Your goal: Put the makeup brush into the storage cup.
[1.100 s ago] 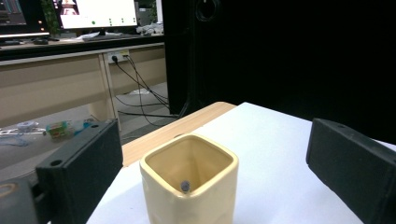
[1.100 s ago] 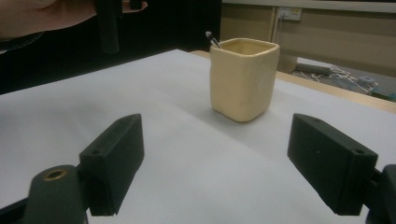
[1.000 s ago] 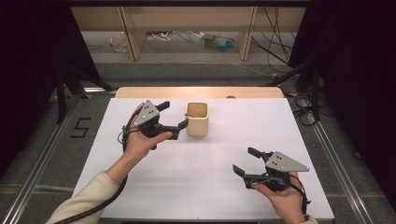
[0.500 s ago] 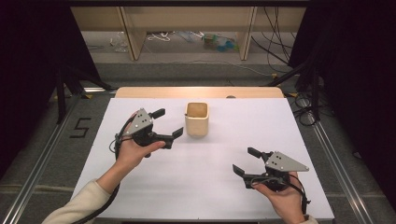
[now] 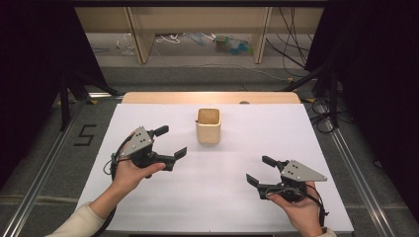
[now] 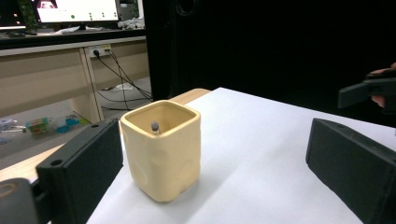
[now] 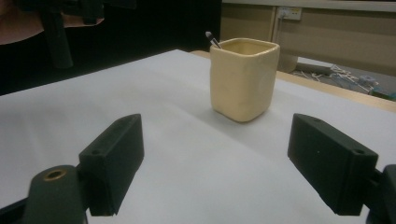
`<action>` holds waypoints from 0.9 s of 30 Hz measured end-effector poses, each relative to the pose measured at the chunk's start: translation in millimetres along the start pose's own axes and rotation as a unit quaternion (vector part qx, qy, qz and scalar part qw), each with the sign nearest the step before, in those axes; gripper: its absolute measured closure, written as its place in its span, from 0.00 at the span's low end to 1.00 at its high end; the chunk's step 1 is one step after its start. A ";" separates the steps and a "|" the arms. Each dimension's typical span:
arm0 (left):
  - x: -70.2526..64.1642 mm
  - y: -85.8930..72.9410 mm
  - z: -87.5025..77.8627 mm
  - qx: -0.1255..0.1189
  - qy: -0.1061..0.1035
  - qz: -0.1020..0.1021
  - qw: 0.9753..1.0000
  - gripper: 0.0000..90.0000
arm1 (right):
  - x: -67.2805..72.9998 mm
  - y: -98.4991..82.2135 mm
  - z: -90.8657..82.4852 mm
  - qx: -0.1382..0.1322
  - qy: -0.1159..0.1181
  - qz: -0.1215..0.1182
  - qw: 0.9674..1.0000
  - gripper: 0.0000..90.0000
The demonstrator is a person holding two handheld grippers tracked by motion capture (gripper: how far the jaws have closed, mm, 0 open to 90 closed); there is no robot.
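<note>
Both tongs gape wide and hold nothing, the left gripper (image 5: 170, 142) aimed at the cream cup (image 5: 208, 126) just ahead, the right gripper (image 5: 260, 171) hanging well apart

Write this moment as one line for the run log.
left tongs: open, near cup | right tongs: open, apart | cup: upright on table, thin stick inside

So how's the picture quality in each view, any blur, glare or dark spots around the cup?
High view: evenly lit, no glare on the white table cover, dark curtains at both sides, cream square cup small but sharp. Left gripper view: cup crisp with a soft shadow at its base, near jaws slightly soft, bright monitor far behind. Right gripper view: cup fairly sharp, background hazy and dark at left.
</note>
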State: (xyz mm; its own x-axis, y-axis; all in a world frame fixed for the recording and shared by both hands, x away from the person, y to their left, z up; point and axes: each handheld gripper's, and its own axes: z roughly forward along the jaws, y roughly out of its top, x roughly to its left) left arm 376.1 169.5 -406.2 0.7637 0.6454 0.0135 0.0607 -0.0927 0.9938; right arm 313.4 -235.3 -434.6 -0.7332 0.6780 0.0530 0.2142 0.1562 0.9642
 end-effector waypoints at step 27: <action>-24.1 -23.6 -59.2 -0.014 -0.043 -0.010 0.999 0.06 | -1.4 1.0 -0.9 0.005 -0.007 -0.020 1.000 0.22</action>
State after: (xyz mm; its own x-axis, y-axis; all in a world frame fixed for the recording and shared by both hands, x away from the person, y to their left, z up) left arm 318.2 201.1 -423.5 0.8144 0.5802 -0.0151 0.0597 -0.0579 0.9965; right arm 314.0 -236.8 -433.5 -0.7323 0.6808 0.0117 0.1918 0.1898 0.9629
